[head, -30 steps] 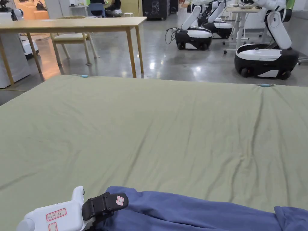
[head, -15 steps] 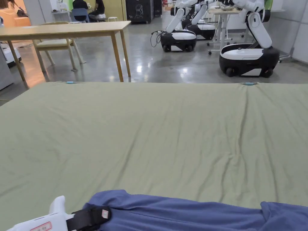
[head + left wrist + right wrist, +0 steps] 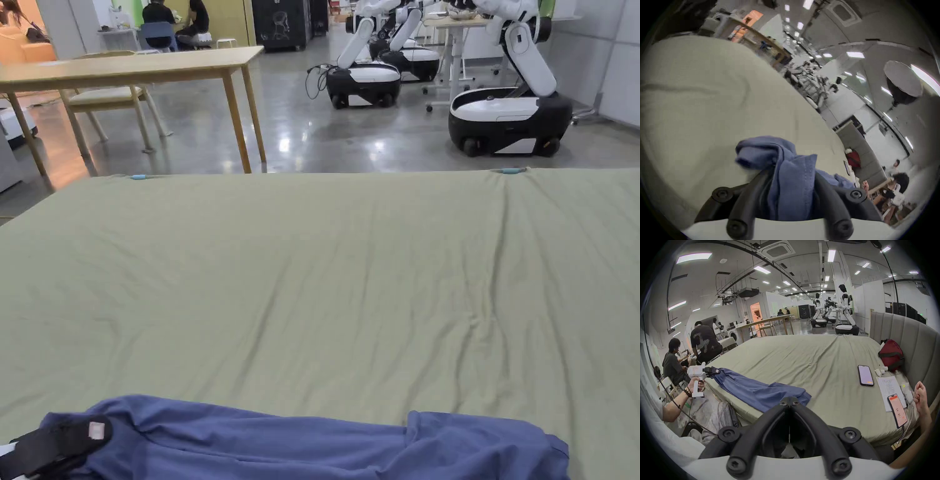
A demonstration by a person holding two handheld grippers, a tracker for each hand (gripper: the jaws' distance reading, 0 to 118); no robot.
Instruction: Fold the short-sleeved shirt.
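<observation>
Head view: we see the blue shirt [image 3: 312, 447] bunched in a long strip along the near edge of the bed [image 3: 325, 281], which is covered in a green sheet. Our left gripper [image 3: 53, 444] sits at the strip's left end, its black fingers [image 3: 59, 440] lying on the cloth. Beyond the bed stand a wooden bench [image 3: 131, 65] and wheeled robots [image 3: 509, 119] on the grey floor.

Left gripper view: we see both fingers [image 3: 823, 183] pinching a gathered fold of the shirt [image 3: 786, 162], the cloth running between them and out over the sheet. The picture is blurred.

Right gripper view: we see our right gripper [image 3: 790, 400] with its fingers [image 3: 804, 415] pressed together at the tips and nothing between them, just beside the shirt's [image 3: 756, 391] near end. Our left gripper [image 3: 712, 371] holds the far end, at the bed's edge. On the sheet to the right lie two phones [image 3: 865, 375], a paper [image 3: 890, 391] and a red bag [image 3: 890, 354]. People [image 3: 705, 344] sit and stand at the left.
</observation>
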